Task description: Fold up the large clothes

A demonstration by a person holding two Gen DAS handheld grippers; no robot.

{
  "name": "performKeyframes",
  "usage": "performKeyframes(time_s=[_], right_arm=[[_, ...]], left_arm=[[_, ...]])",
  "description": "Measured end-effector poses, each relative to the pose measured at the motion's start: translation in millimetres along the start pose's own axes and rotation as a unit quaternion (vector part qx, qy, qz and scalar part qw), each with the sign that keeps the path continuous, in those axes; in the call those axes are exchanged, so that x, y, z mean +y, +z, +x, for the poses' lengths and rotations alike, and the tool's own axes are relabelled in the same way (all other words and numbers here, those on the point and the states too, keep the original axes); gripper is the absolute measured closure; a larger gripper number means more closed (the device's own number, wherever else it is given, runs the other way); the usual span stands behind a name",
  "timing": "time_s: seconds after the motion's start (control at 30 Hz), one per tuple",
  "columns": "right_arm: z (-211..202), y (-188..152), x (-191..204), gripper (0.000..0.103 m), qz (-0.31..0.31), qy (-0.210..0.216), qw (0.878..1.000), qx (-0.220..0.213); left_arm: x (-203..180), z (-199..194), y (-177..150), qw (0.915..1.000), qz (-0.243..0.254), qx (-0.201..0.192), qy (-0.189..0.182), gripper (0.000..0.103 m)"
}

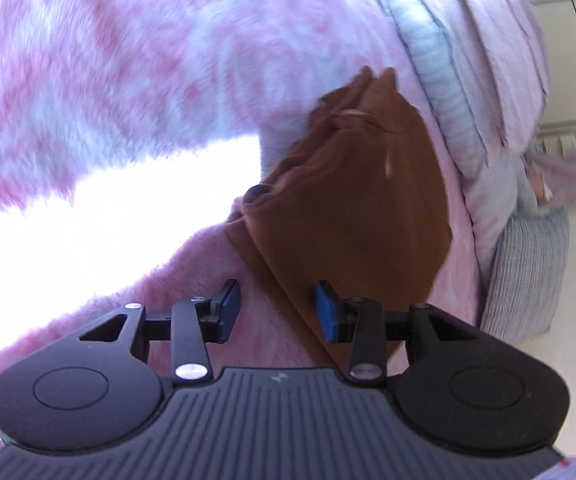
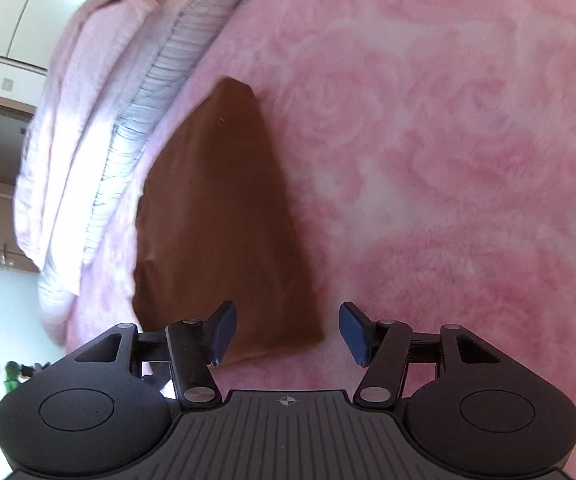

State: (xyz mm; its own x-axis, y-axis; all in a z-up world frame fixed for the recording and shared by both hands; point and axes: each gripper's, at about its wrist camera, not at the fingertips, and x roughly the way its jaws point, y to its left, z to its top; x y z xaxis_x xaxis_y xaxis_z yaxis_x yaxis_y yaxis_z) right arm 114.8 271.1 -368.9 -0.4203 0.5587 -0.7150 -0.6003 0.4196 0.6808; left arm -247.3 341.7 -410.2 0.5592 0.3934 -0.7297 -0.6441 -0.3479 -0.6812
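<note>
Surface: pink rose-patterned fleece blanket (image 2: 447,160) over a bed, pale folded bedding (image 2: 88,120) along its far edge. Right gripper (image 2: 284,330): jaws parted wide, nothing held, hovering low over the near corner of the brown garment (image 2: 216,220), which lay flat and narrow on the blanket, seemingly already folded. Left gripper (image 1: 276,310): jaws apart, empty, astride the garment's edge, probably poised to pinch. Both pointed forward along the cloth.

A bed (image 2: 447,160) under a pink rose-patterned fleece blanket (image 2: 427,100) fills the room; folded pale bedding (image 2: 88,120) lies along its edge, beside white walls (image 2: 4,12).
</note>
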Motion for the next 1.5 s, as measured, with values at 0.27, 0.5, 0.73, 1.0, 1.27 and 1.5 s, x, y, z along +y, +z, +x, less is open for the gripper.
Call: performKeyframes(time_s=[0.27,0.5,0.73,1.0,1.27,1.5], right_arm=[[23.8,-1.4,0.3,0.094,-0.014,0.034,0.999,-0.006],[-3.2,-47.8,16.5,0.097,0.027,0.058,0.998,0.005],[-20.2,-167.2,38.6,0.097,0.082,0.055,0.991,0.086],[-28.1,-147.5,37.9,0.055,-0.018,-0.022,0.985,0.172],[-42.1,-1.4,57.0,0.039,-0.284,-0.004,0.952,0.11],[54.7,44.6,62.5,0.037,-0.296,0.089,0.919,0.244]], left_arm=[[-4.3,9.4,2.5,0.9992,0.015,-0.032,-0.019,0.095],[0.2,-34.6,10.2,0.9963,0.07,-0.044,-0.019,0.096],[53.5,-112.2,14.8,0.9935,0.107,-0.028,0.028,0.096],[96.1,-161.9,-6.6,0.9937,0.086,-0.035,0.063,0.076],[94.9,-156.1,-52.2,0.998,0.041,-0.039,0.026,0.053],[98.6,-138.7,-61.5,0.9963,-0.024,-0.083,0.004,0.052]])
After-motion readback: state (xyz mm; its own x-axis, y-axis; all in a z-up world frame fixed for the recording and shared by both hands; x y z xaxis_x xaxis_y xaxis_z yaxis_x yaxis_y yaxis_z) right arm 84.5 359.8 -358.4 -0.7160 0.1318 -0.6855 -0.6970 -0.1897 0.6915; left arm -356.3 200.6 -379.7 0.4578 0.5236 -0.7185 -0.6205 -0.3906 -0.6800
